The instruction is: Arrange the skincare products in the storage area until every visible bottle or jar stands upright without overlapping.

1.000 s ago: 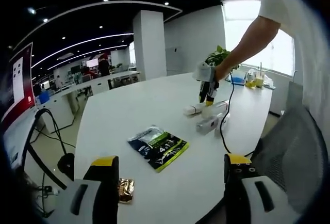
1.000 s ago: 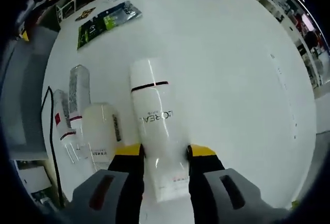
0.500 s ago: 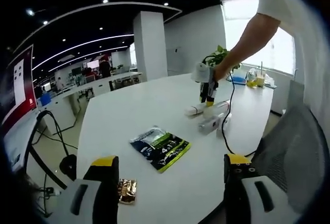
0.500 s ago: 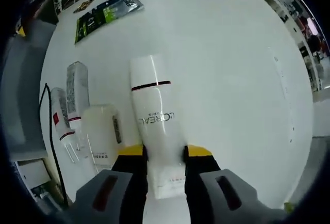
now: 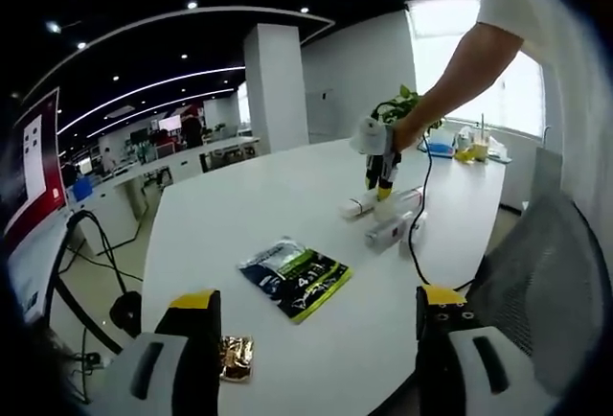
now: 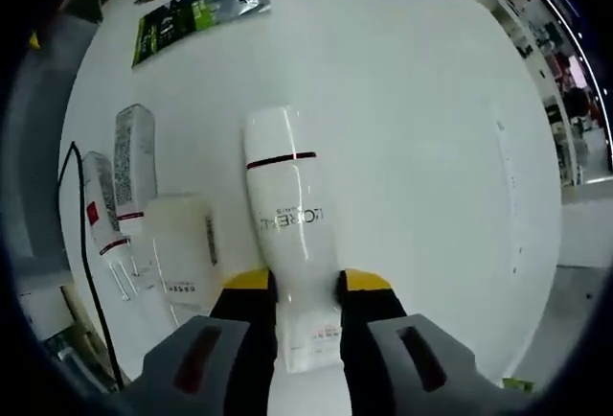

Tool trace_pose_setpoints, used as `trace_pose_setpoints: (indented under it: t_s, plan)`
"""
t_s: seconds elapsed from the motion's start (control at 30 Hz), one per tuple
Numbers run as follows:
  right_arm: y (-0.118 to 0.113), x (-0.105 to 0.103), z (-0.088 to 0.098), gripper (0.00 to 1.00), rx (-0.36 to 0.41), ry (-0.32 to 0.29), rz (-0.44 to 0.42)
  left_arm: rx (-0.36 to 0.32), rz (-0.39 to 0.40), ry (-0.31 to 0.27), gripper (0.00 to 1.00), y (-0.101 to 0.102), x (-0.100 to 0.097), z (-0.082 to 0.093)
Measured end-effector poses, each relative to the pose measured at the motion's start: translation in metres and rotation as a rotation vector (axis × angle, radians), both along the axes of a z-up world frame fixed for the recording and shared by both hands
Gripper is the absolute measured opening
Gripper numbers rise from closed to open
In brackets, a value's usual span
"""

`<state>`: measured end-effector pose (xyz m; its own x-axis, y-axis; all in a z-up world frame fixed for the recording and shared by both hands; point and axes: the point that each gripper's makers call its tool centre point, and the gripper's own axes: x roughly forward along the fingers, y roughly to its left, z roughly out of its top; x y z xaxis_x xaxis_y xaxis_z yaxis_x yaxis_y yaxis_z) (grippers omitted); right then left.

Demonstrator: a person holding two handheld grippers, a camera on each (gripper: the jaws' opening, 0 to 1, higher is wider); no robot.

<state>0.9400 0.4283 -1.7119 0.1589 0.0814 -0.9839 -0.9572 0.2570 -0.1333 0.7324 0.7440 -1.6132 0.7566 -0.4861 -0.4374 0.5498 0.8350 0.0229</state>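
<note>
Right gripper [image 6: 306,287] is clamped on the white bottle [image 6: 287,205], jaws closed on its lower body; the capped end points forward, away from the jaws, over the table [image 6: 412,90]. Smooth glossy plastic, rigid, looks light: likely slippery, so a firm grip low on the body seems right. Left of the jaws, three more lie flat: a squat bottle [image 6: 184,248] and two tubes [image 6: 132,157]. Left gripper [image 5: 311,312] is open, empty, well apart; a sachet [image 5: 292,275] lies ahead between its jaws.
</note>
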Motion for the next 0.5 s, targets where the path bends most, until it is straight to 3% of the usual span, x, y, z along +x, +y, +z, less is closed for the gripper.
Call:
trace_pose_setpoints:
  t_s: [0.27,0.5]
  plan:
    - [-0.002,0.004,0.014,0.21,0.005,-0.040,-0.008,-0.002,-0.003,-0.010,0.86,0.000,0.000,0.002]
    - [0.010,0.003,0.033,0.21,0.025,-0.099,0.023,-0.004,-0.001,-0.019,0.86,0.001,0.001,0.003]
